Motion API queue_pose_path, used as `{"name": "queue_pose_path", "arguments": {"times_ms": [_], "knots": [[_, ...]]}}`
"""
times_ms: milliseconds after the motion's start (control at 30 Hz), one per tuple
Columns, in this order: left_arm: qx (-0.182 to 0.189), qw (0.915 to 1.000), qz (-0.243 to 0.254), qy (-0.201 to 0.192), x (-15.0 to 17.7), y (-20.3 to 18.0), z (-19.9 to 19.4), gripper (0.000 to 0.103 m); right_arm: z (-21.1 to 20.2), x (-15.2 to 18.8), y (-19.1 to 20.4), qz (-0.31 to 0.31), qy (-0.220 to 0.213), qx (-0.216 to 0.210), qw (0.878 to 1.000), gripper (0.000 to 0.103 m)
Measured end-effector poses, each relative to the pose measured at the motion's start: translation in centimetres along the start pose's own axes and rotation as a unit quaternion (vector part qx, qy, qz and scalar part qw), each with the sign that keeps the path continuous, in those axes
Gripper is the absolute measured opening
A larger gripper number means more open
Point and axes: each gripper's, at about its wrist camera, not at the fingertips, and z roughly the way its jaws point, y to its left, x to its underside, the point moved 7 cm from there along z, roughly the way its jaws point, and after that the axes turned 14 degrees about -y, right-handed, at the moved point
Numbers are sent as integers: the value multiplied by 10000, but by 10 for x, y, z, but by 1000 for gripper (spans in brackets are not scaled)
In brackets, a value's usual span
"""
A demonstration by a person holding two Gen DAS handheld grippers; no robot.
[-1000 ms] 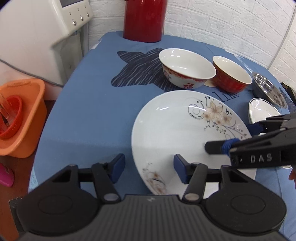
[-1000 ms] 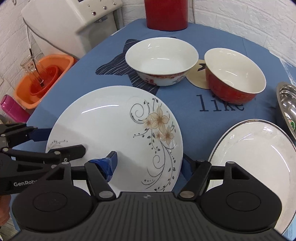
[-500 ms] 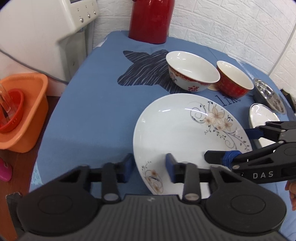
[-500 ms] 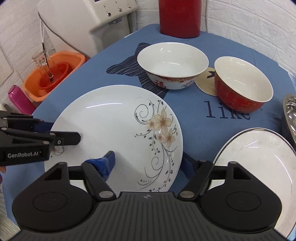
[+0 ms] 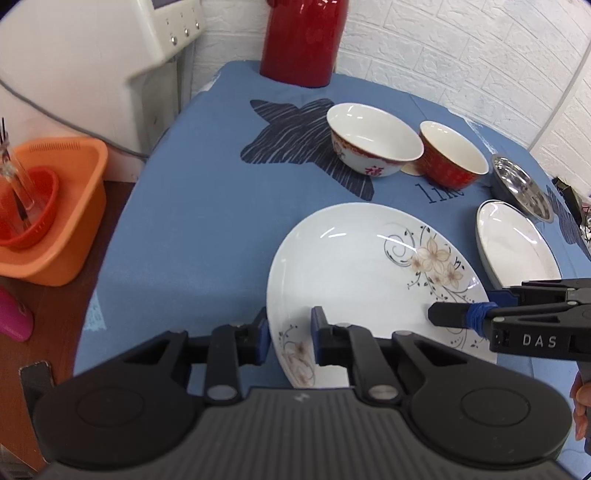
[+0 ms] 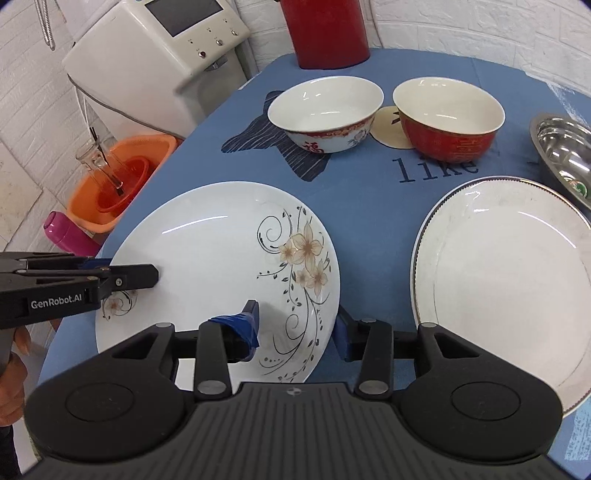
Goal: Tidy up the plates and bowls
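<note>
On the blue-clothed table [image 6: 369, 221], front: floral plate [image 6: 221, 251], one edge raised. Left gripper [image 5: 288, 338] is closed on its near-left rim; right gripper [image 6: 295, 328] straddles its right rim, one finger above and one beneath, contact unclear. Behind: white bowl [image 6: 325, 107] just beside red bowl [image 6: 448, 110]. Right of the floral plate: white plate [image 6: 509, 266], steel dish [image 6: 565, 151] behind it. Far edge: red canister [image 6: 328, 33]. Off-table, left: orange basin [image 5: 48, 206].

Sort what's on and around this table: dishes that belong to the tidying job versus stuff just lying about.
Job: floral plate, rimmed white plate, white bowl, red bowl, steel dish.

Lying about: red flask, orange basin, pink bottle, white appliance.
</note>
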Motion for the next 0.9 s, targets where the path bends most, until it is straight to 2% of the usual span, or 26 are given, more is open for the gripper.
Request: {"name": "queue_pose_path", "arguments": {"times_ms": [233,467,633,800,900], "knots": [[125,9998,35,-138,-1,-12,-26,11,-33,0,-1,155,-211,-46,9996,28],[247,9993,179,-235,19,-39,-71,11,-83,23,6,118,-263,51,9996,30],[302,9986,342,-257,54,-57,-107,12,-114,61,10,208,-231,95,9995,31],[288,9984,458,-191,97,-66,-130,12,-128,100,16,258,-138,149,9995,32],[247,9983,496,-176,114,-66,-136,13,-132,111,22,168,-197,152,9996,33]]}}
